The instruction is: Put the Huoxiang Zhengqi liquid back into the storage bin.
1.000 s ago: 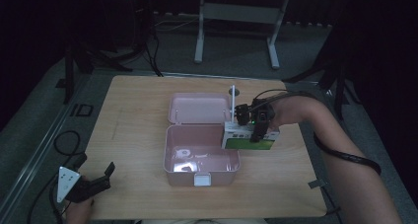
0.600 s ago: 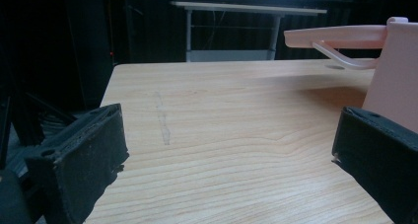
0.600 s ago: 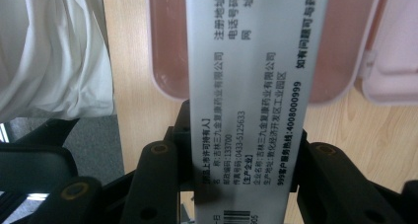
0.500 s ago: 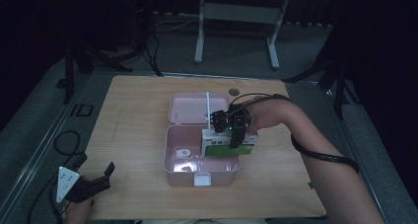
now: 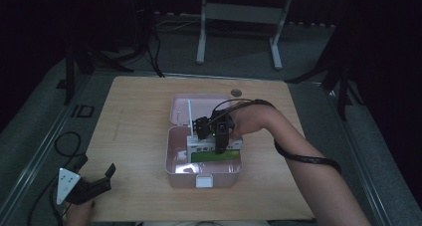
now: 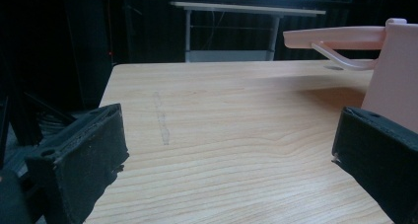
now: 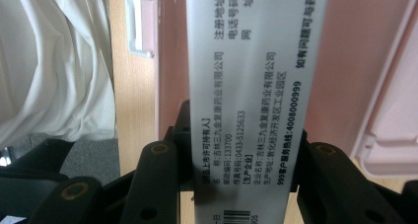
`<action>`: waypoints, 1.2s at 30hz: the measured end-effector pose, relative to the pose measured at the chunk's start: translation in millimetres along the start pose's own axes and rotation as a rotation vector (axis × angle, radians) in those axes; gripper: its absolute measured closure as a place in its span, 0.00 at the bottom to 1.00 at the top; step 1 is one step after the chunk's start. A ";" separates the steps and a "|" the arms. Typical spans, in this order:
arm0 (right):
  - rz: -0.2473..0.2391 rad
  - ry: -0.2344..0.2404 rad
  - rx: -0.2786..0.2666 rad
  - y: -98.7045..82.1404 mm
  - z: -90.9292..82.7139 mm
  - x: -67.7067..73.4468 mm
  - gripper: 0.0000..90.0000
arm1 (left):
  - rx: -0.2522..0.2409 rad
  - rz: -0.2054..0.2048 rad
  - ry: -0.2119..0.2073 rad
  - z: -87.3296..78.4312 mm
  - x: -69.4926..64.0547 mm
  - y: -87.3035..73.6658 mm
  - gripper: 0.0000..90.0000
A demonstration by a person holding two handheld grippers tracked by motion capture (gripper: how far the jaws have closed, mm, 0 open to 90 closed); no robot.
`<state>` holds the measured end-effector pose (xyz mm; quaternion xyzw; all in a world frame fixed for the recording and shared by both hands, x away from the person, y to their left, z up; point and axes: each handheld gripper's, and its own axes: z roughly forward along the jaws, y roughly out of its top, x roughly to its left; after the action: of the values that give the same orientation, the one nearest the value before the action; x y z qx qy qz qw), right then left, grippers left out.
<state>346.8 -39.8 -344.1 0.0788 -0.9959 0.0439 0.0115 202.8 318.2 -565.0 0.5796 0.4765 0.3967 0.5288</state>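
Right tool (image 5: 217, 142) clamps white-and-green printed cardboard medicine box (image 5: 214, 151) over open pink plastic case (image 5: 171, 164); left tool (image 5: 94, 183) wide, idle on bench (image 5: 134, 116); risk: box snags case wall, tips

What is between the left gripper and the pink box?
Only bare wooden table lies between the left gripper and the pink box, as the high view shows.

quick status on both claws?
Left claw: open, nothing between the jaws, low over the table.
Right claw: shut on the medicine box, over the pink case.
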 end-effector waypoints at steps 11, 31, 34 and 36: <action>-0.007 0.026 -0.003 11.5 35.2 -6.4 0.71 | -0.001 -0.001 0.001 0.0 0.0 0.0 0.00; 0.025 0.072 0.023 14.1 101.5 -11.5 0.71 | -0.002 -0.002 -0.002 0.0 0.3 -0.1 0.00; 0.026 0.074 0.027 13.9 111.0 -11.0 0.71 | -0.001 -0.002 -0.002 0.1 0.2 0.0 0.00; 0.025 0.069 0.033 13.8 115.1 -10.7 0.71 | -0.001 -0.001 -0.002 0.0 0.2 -0.1 0.00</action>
<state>353.3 -34.8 -460.2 0.0649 -0.9949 0.0631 0.0439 202.8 318.3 -565.1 0.5794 0.4761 0.3963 0.5297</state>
